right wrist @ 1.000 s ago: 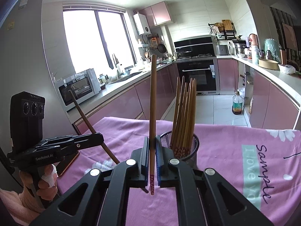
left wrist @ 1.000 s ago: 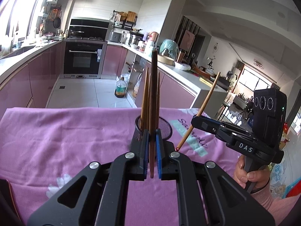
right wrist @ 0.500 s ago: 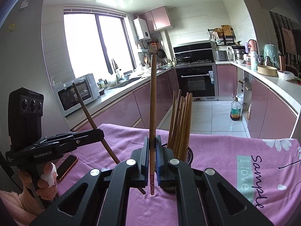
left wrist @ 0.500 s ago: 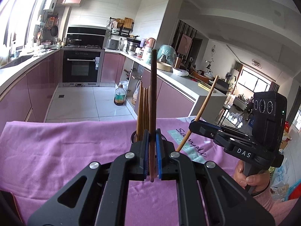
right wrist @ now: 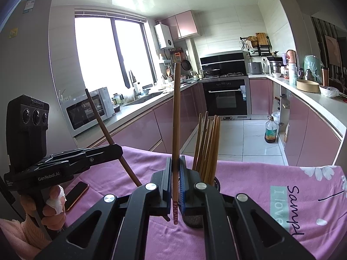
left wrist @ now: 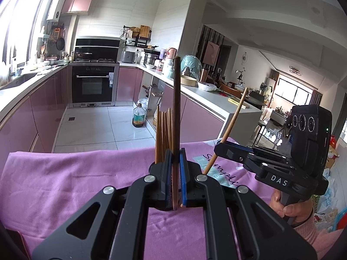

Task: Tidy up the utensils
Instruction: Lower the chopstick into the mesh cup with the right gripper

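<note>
My left gripper (left wrist: 175, 160) is shut on a dark brown chopstick (left wrist: 176, 108) held upright. My right gripper (right wrist: 175, 166) is shut on a lighter brown chopstick (right wrist: 176, 119), also upright, with a patterned lower tip. A black mesh holder (right wrist: 195, 218) with several wooden chopsticks (right wrist: 208, 145) stands on the purple cloth just beyond both grippers; in the left wrist view those chopsticks (left wrist: 163, 134) rise just left of my fingers and the holder is mostly hidden. Each gripper shows in the other's view: the right one (left wrist: 229, 151) and the left one (right wrist: 108, 151).
The purple tablecloth (left wrist: 65, 177) covers the table, with a pale printed patch (right wrist: 288, 205) at the right. A phone (right wrist: 76, 195) lies on the cloth near the left hand. Pink kitchen cabinets (right wrist: 141, 132), an oven (left wrist: 93, 84) and a floor bottle (left wrist: 138, 119) lie beyond the table edge.
Both grippers have risen and tilted up a little, still shut on their chopsticks. The holder has sunk lower behind the fingers in both views.
</note>
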`<state>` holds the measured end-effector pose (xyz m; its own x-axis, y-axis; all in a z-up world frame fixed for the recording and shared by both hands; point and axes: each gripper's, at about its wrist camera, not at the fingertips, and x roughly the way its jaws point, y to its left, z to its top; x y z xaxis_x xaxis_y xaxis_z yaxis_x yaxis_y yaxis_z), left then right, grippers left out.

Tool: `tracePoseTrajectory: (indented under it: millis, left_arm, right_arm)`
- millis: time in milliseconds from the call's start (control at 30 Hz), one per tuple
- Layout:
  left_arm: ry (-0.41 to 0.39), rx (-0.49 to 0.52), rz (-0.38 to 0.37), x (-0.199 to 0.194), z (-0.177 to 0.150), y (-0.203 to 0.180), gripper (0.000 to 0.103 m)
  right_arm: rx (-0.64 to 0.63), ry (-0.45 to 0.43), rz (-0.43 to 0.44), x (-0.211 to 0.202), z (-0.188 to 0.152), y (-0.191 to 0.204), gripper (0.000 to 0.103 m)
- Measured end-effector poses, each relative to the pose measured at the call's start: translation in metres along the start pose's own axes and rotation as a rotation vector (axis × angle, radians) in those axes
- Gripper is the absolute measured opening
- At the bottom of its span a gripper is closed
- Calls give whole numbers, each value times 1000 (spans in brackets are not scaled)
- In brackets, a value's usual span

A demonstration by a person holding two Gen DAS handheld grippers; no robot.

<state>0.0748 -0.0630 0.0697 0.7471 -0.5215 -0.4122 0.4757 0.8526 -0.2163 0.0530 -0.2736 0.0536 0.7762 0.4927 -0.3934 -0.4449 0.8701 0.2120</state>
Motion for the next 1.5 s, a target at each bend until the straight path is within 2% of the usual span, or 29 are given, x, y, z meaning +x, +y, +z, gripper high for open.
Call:
tracePoseTrajectory:
  millis: [900, 1200, 1500]
  left_arm:
    - [-64, 44, 27, -4, 19, -12, 8]
    - [-52, 52, 39, 0, 16, -15, 8]
    - [-17, 56, 62, 12, 16, -21, 8]
  right_arm:
    - [1, -48, -26, 1, 17, -4, 5]
    - [17, -65, -31, 6, 23, -8, 5]
    - [41, -11, -41, 28, 14, -12, 5]
